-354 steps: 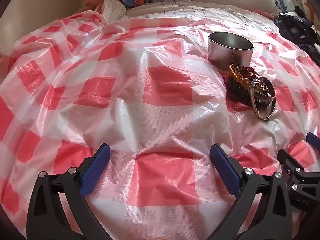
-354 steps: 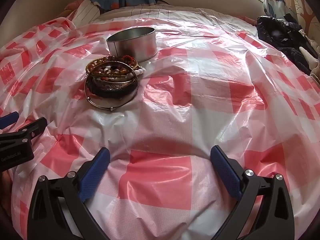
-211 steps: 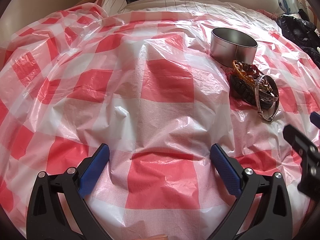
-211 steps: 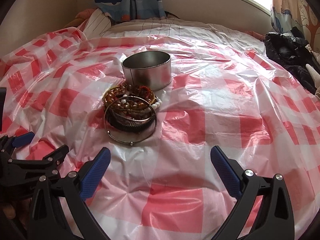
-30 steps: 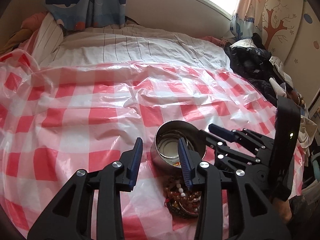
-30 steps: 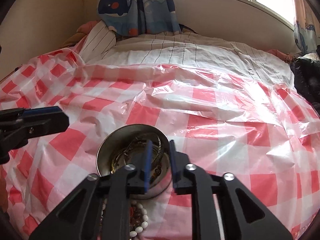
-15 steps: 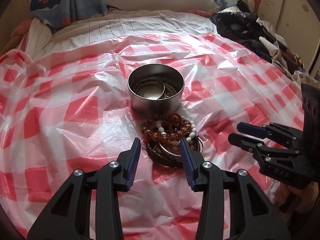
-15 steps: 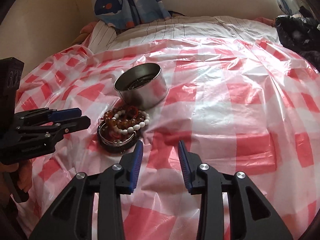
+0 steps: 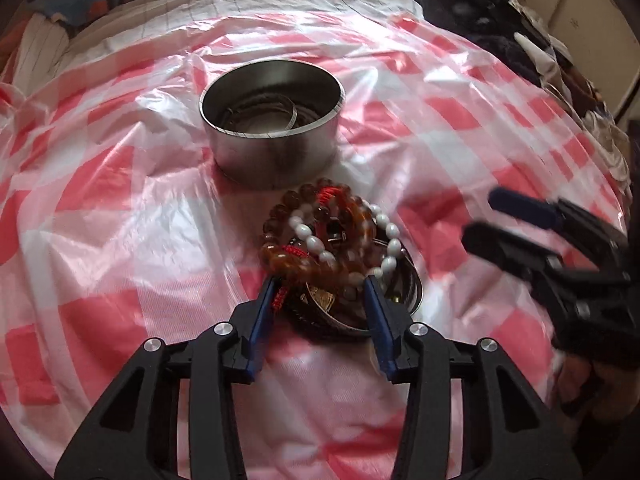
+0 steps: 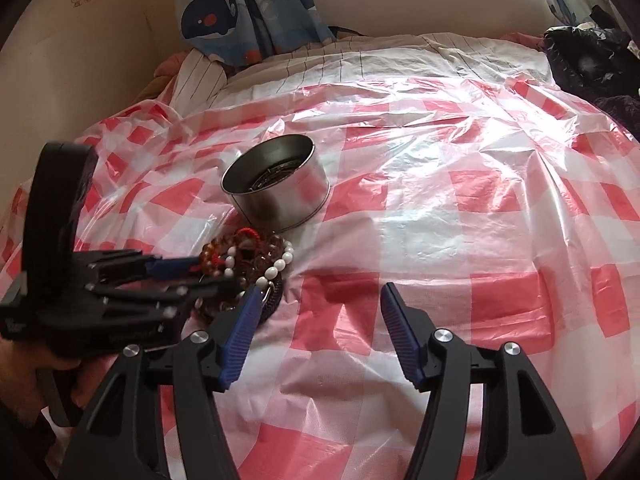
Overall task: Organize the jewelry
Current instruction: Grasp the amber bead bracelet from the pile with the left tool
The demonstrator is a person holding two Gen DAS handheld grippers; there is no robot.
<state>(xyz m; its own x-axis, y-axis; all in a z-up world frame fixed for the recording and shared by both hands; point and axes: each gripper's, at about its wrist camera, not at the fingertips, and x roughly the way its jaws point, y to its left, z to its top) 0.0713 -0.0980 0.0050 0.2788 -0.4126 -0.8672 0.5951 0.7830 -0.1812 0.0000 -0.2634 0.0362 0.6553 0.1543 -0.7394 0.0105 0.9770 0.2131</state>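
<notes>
The pile of bracelets (image 9: 332, 252) lies on the red-and-white checked plastic sheet (image 9: 120, 208), just in front of the round metal tin (image 9: 272, 128) and close to its wall; whether it touches the tin cannot be told. On top are a string of white oval beads (image 9: 316, 240), strands of amber-brown beads with a red cord (image 9: 334, 194), and beneath them dark bands and a metal bangle (image 9: 412, 292), whose lower parts are hidden under the heap. The near edge of the pile is slightly blurred in the left wrist view. Inside the tin, thin metal bangles (image 9: 260, 114) lie against the wall; what else sits at the bottom is hard to make out.

The left gripper (image 9: 320, 288) stands partly open with its blue pads on either side of the near part of the pile; the beads lie between the jaws, but it is unclear whether the pads press on them. In the right wrist view the same gripper reaches in from the left, its tips partly lost among the beads.

The right gripper (image 10: 316, 308) is opening, with only the checked sheet between its jaws; its left pad (image 10: 244, 320) stands just beside the pile.

Beyond the sheet lie striped bedding (image 10: 360, 64), a whale-print curtain (image 10: 248, 12) and a dark heap of clothes (image 10: 588, 60), cut off at the frame edge.
</notes>
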